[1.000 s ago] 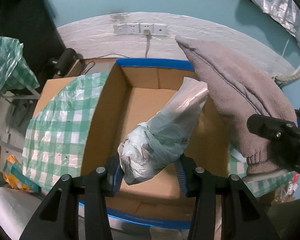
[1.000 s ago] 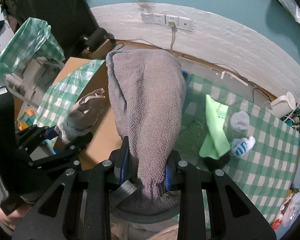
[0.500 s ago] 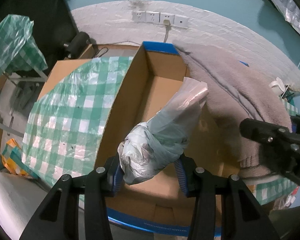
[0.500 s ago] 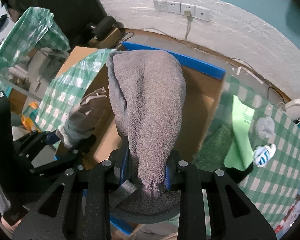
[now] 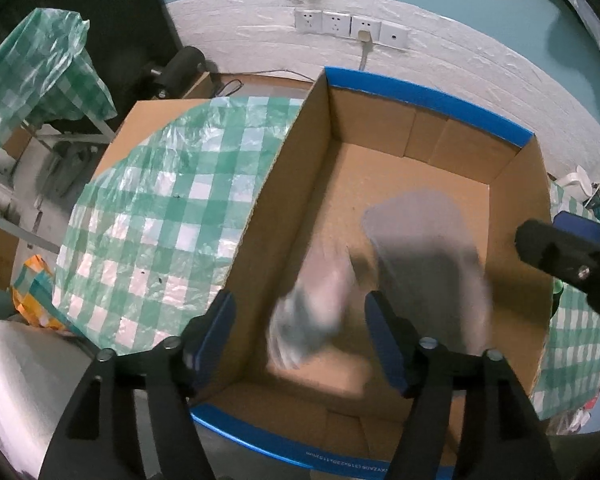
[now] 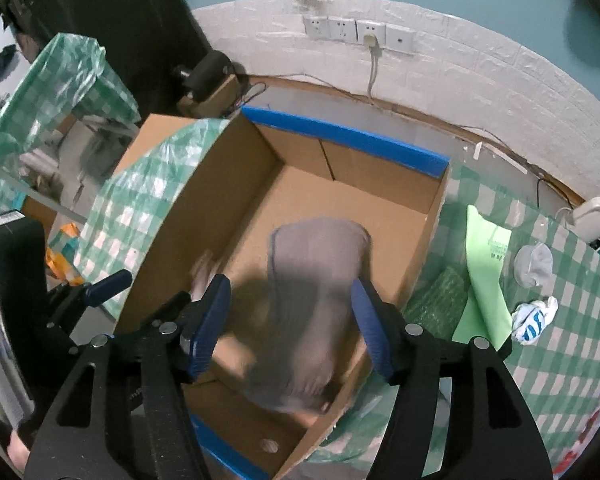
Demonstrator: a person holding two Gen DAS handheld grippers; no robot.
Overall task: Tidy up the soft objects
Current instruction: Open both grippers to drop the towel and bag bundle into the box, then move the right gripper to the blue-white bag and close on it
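An open cardboard box [image 5: 284, 184] with blue-taped rims sits below both grippers; it also shows in the right wrist view [image 6: 432, 216]. My left gripper [image 5: 300, 332] is open above it, and a blurred pale plastic bundle [image 5: 312, 304] falls inside the box. My right gripper [image 6: 290, 320] is open, and a blurred grey towel [image 6: 312, 280] drops into the box; the towel also shows in the left wrist view [image 5: 424, 248]. The right gripper's body shows at the right edge of the left wrist view [image 5: 572, 264].
A green checked tablecloth [image 5: 164, 208] lies left of the box. To the right on the cloth are a light green cloth [image 6: 484, 272], a grey sock [image 6: 534, 264], a blue-white sock [image 6: 534, 318] and a green textured piece [image 6: 440, 304]. Wall sockets [image 6: 356, 32] are behind.
Both grippers opened. The plastic bundle left the left gripper and the grey towel left the right gripper; both are dropping into the box.
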